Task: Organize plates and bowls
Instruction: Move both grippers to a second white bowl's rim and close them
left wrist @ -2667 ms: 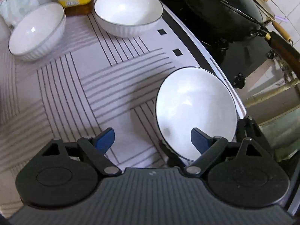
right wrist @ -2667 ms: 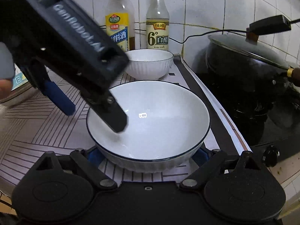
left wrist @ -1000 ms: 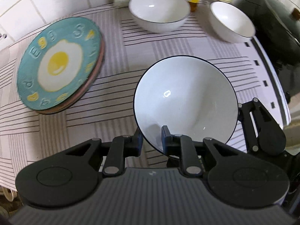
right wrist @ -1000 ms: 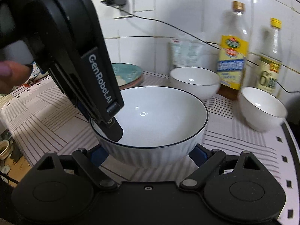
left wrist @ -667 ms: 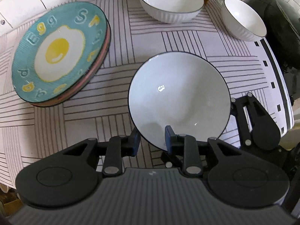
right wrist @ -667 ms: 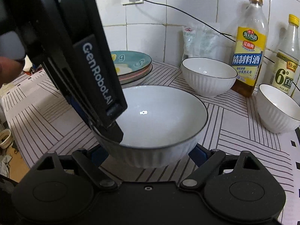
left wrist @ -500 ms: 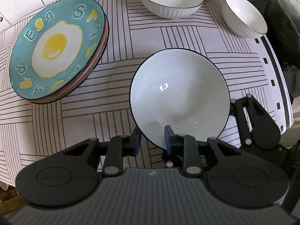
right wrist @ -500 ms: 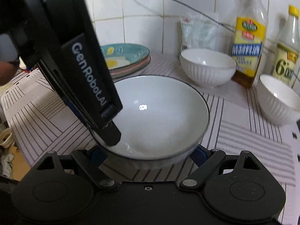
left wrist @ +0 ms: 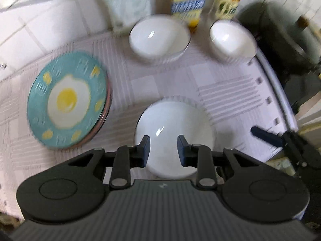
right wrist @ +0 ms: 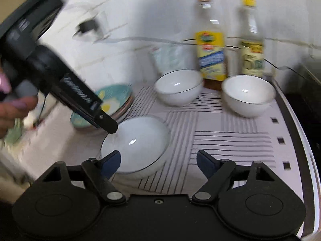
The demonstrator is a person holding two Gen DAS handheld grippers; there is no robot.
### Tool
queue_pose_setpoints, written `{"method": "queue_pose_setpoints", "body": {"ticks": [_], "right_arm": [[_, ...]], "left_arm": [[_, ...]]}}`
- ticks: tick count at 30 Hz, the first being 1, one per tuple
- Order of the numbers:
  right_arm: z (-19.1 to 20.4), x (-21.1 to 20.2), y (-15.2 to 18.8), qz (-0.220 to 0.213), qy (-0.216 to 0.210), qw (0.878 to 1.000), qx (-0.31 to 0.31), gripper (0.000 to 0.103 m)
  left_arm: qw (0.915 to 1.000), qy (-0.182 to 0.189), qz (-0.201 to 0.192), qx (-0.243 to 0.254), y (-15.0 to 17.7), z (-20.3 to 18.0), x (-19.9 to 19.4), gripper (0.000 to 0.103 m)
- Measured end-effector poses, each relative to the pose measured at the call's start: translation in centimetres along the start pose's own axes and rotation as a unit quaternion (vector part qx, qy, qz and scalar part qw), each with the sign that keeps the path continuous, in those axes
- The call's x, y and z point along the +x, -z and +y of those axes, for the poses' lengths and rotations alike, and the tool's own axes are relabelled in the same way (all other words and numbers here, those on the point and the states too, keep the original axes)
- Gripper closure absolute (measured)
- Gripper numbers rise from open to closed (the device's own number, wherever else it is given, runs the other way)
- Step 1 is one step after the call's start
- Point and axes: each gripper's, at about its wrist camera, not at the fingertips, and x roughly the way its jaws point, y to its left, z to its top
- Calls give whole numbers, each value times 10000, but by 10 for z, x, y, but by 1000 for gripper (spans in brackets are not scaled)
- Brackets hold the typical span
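While both tools (left wrist: pixel 163 150) (right wrist: pixel 158 161) gape, released, three bowls (left wrist: pixel 173 134) and stacked plates (left wrist: pixel 67 100) rest

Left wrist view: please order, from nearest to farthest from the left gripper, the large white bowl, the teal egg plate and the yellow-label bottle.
1. Large white bowl: directly below the left gripper.
2. Teal egg plate: to the left.
3. Yellow-label bottle: by the back wall.
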Motion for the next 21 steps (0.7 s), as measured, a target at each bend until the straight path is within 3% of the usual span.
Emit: {"method": "queue_pose_setpoints", "body": {"ticks": [3, 10, 15, 21], "right_arm": [[-19, -1, -3, -232, 309, 9972, 636, 28], [-43, 12, -18, -696, 1146, 9817, 1355, 46], [-60, 30, -23, -1058, 1342, 9586, 2280, 47], [-85, 49, -35, -1246, 1629, 9380, 2794, 47]], "left_arm": [[9994, 251, -243, -13, -14, -4, -3, 72], [9964, 546, -615, 193, -42, -21, -1, 60], [9961, 618, -623, 70, -60, -26, 17, 59], [9955, 608, -713, 106, -97, -48, 51, 59]]}}
